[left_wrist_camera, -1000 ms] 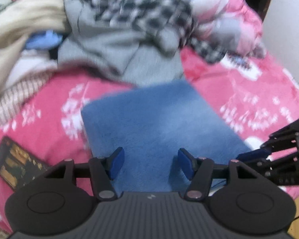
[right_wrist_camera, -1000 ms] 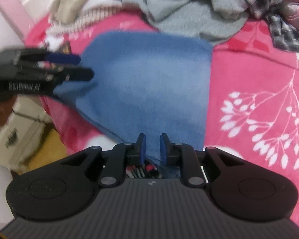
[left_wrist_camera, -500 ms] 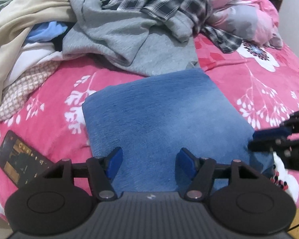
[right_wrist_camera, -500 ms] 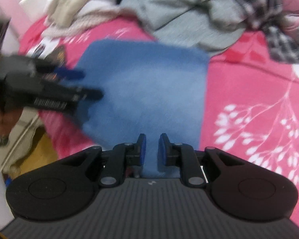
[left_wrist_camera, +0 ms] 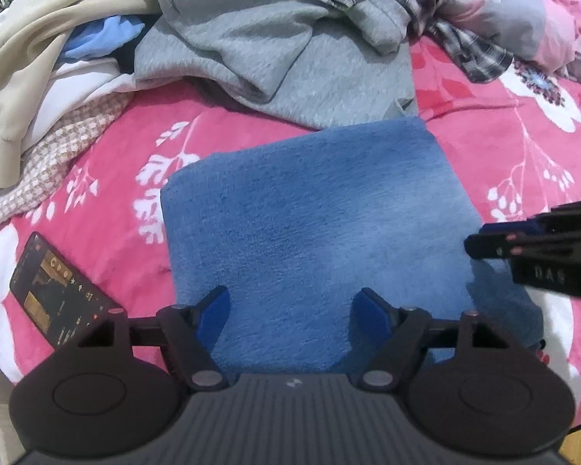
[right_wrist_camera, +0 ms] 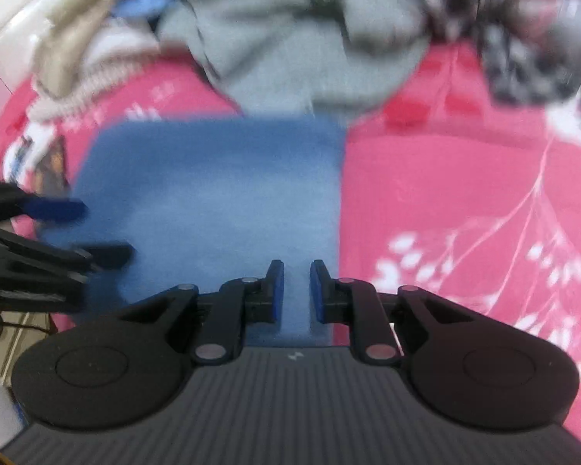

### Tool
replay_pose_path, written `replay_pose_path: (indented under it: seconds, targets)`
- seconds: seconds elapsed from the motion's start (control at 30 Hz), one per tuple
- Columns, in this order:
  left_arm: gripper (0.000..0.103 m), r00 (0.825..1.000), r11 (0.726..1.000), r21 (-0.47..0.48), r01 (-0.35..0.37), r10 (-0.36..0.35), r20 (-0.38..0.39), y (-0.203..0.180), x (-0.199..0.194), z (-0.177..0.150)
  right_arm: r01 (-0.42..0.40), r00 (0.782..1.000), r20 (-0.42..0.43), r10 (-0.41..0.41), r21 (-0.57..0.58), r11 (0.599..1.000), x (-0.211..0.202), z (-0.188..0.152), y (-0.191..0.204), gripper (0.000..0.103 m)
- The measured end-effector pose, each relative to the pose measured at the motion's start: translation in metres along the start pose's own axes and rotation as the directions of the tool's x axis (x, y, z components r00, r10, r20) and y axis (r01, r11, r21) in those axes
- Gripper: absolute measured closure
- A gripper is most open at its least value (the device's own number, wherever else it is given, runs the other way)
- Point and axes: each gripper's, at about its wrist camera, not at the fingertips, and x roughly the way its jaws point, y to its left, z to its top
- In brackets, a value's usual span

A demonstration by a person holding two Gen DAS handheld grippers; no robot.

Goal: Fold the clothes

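left wrist view shows the folded blue fleece [left_wrist_camera: 313, 217] just in front of the grey sweatshirt [left_wrist_camera: 282, 58], soft, limp and best pinched at a corner, with the left gripper [left_wrist_camera: 292, 310] opening empty over it and the right gripper [right_wrist_camera: 293, 290] nearly closed, its grip unclear.

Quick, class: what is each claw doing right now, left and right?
Left claw: opening, jaws wide over the folded blue cloth, gripping nothing.
Right claw: nearly closed, a narrow gap showing; whether it pinches the cloth's edge cannot be told.
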Motion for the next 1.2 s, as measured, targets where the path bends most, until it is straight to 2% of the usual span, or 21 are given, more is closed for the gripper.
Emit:
replay_pose_path:
  seconds: [0.23, 0.4, 0.83, 0.93, 1.0, 1.07, 1.1, 1.13, 1.2]
  targets:
    - [0.023, 0.999, 0.999, -0.006, -0.033, 0.032, -0.039, -0.006, 0.004, 0.006, -0.033, 0.996, 0.084, 0.025, 0.093, 0.995, -0.004, 0.029, -0.009, 0.089]
    - [0.023, 0.998, 0.999, 0.0, -0.046, 0.046, -0.049, -0.008, 0.004, 0.008, -0.044, 0.999, 0.03, 0.04, 0.162, 0.986, 0.027, 0.038, -0.02, 0.088]
    - [0.022, 0.998, 0.999, -0.013, -0.045, 0.044, -0.051, -0.007, 0.004, 0.005, -0.035, 0.999, 0.018, 0.032, 0.205, 0.978, 0.026, 0.039, -0.02, 0.088]
    - [0.022, 1.0, 0.998, -0.055, -0.015, 0.015, -0.007, -0.001, -0.003, 0.001, -0.037, 0.999, 0.021, 0.034, 0.215, 0.976, 0.025, 0.039, -0.021, 0.087]
    - [0.023, 0.999, 0.996, -0.086, 0.017, -0.012, 0.05, 0.006, -0.012, -0.006, -0.057, 0.998, 0.032, 0.051, 0.234, 0.971, 0.023, 0.037, -0.024, 0.083]
    - [0.023, 0.992, 0.992, -0.112, 0.05, -0.037, 0.119, 0.013, -0.023, -0.014, -0.087, 0.996, 0.048, 0.077, 0.259, 0.962, 0.019, 0.034, -0.029, 0.063]
    - [0.023, 0.989, 0.991, -0.122, 0.053, -0.035, 0.146, 0.016, -0.027, -0.019, -0.102, 0.994, 0.054, 0.091, 0.273, 0.957, 0.017, 0.032, -0.031, 0.057]
    - [0.023, 0.985, 0.99, -0.132, 0.056, -0.033, 0.17, 0.019, -0.031, -0.024, -0.107, 0.994, 0.054, 0.095, 0.286, 0.952, 0.015, 0.029, -0.034, 0.053]
    - [0.023, 0.981, 0.984, -0.167, 0.066, -0.033, 0.189, 0.028, -0.035, -0.034, -0.11, 0.994, 0.056, 0.097, 0.318, 0.942, 0.013, 0.022, -0.04, 0.053]
